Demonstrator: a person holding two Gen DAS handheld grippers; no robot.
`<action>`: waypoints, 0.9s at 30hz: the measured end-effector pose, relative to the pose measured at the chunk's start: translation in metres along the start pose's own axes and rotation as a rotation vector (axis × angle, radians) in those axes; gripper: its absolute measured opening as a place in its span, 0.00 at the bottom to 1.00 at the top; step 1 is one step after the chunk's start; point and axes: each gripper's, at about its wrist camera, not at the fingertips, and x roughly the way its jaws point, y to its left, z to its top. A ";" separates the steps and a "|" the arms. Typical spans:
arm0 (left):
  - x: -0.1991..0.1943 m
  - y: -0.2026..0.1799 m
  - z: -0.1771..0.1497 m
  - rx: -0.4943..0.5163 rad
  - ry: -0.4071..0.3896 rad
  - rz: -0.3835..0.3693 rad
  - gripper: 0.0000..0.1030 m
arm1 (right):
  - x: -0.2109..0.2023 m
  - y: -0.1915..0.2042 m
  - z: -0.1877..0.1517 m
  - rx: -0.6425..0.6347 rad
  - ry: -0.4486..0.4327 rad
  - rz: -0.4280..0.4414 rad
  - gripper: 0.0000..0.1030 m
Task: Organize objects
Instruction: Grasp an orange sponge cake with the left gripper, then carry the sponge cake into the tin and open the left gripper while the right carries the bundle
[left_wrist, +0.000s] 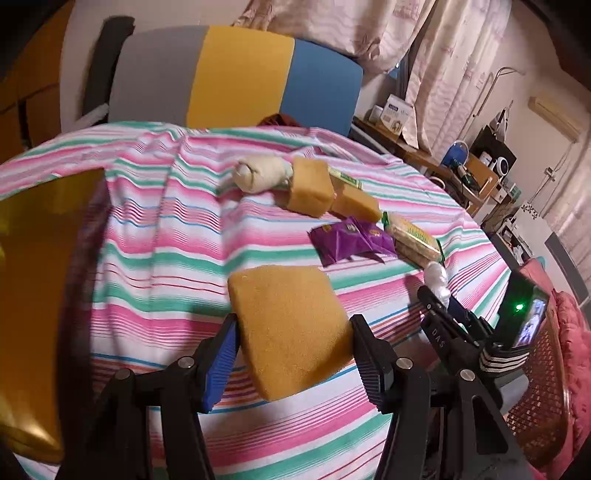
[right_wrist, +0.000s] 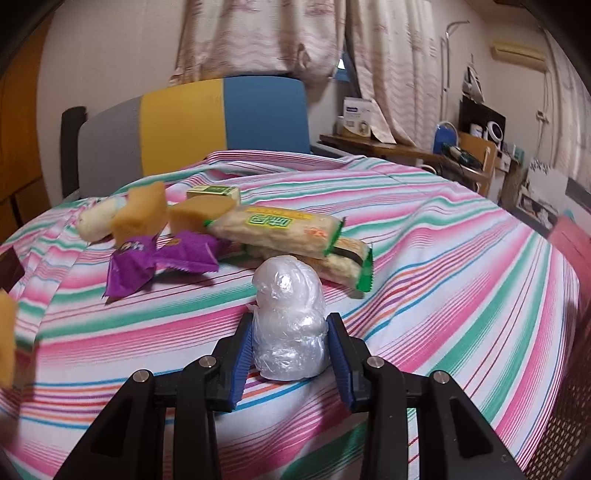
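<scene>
My left gripper is shut on a yellow sponge block, held above the striped cloth. My right gripper is shut on a clear plastic-wrapped bundle; the gripper and bundle also show in the left wrist view. A pile lies beyond: two yellow sponge blocks, a white cloth roll, purple snack packets, green-labelled cracker packs and a small green box.
A gold tray sits at the left of the cloth. A grey, yellow and blue chair back stands behind the table. A cluttered wooden desk and a pink cushion on a wicker chair are to the right.
</scene>
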 end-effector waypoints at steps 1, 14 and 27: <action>-0.005 0.003 0.000 -0.003 -0.009 0.002 0.58 | 0.000 0.001 0.000 -0.005 0.001 0.001 0.37; -0.059 0.065 -0.006 -0.090 -0.085 0.078 0.58 | 0.001 0.004 -0.001 -0.017 0.043 0.013 0.37; -0.082 0.134 -0.019 -0.207 -0.116 0.186 0.58 | -0.040 0.040 -0.012 0.094 0.064 0.161 0.37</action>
